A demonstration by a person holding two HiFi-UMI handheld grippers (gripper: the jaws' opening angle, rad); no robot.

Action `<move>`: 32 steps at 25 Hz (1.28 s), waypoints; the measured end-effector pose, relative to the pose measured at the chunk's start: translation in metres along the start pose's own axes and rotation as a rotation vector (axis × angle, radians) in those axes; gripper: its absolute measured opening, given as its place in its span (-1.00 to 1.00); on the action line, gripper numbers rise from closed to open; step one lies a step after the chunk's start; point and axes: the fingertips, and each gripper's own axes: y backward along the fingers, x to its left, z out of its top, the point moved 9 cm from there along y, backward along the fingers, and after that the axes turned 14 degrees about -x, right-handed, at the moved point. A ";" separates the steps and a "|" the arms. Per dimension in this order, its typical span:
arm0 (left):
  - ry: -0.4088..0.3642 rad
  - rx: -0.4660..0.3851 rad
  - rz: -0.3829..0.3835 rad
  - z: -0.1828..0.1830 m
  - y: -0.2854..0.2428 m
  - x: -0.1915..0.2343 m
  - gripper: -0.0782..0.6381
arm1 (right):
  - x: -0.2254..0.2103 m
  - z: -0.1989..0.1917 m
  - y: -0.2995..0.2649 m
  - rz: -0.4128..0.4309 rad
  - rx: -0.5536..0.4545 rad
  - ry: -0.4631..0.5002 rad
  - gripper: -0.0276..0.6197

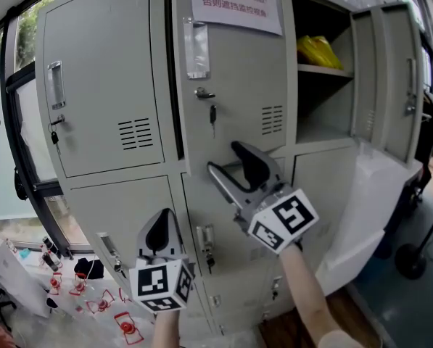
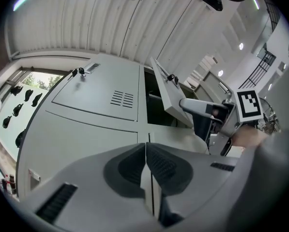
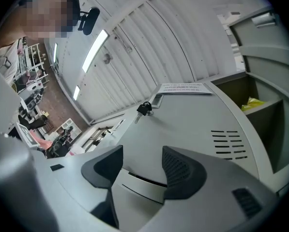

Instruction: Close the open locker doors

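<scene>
Ahead, the ajar door (image 1: 234,78) faces the spread right gripper (image 1: 236,163), left gripper (image 1: 160,228) pinched together, yellow bag (image 1: 316,51) shelved beyond.

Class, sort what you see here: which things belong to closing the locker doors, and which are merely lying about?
Job: wide-open right door, ajar middle door, left gripper, right gripper.
Lying about: yellow bag, paper notice, hanging key, floor clutter.
</scene>
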 end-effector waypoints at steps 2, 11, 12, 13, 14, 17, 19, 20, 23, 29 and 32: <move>0.003 0.001 -0.004 -0.002 -0.003 0.004 -0.76 | 0.000 -0.006 -0.005 -0.017 0.011 0.016 -0.17; 0.008 0.011 -0.002 -0.010 -0.004 0.028 -0.76 | -0.005 -0.032 -0.015 -0.133 0.039 0.059 -0.17; 0.010 0.013 -0.002 -0.012 -0.003 0.030 -0.76 | -0.005 -0.034 -0.017 -0.138 0.044 0.072 -0.17; 0.011 0.014 -0.003 -0.012 -0.003 0.031 -0.76 | -0.005 -0.036 -0.018 -0.144 0.047 0.082 -0.17; 0.012 0.015 -0.005 -0.013 -0.002 0.032 -0.76 | -0.005 -0.038 -0.019 -0.152 0.049 0.088 -0.17; 0.009 0.017 -0.017 -0.015 -0.004 0.033 -0.76 | -0.006 -0.044 -0.023 -0.173 0.059 0.115 -0.17; 0.004 0.018 -0.023 -0.016 -0.005 0.034 -0.76 | -0.005 -0.046 -0.025 -0.183 0.076 0.149 -0.17; 0.004 0.018 -0.023 -0.016 -0.005 0.035 -0.76 | -0.004 -0.047 -0.026 -0.189 0.084 0.166 -0.17; 0.009 0.019 -0.021 -0.017 -0.005 0.040 -0.76 | -0.001 -0.048 -0.028 -0.208 0.090 0.200 -0.18; 0.029 0.027 -0.036 -0.024 -0.009 0.044 -0.76 | 0.000 -0.049 -0.030 -0.219 0.091 0.234 -0.19; 0.050 0.026 -0.062 -0.027 -0.013 0.040 -0.76 | -0.001 -0.049 -0.029 -0.213 0.091 0.204 -0.19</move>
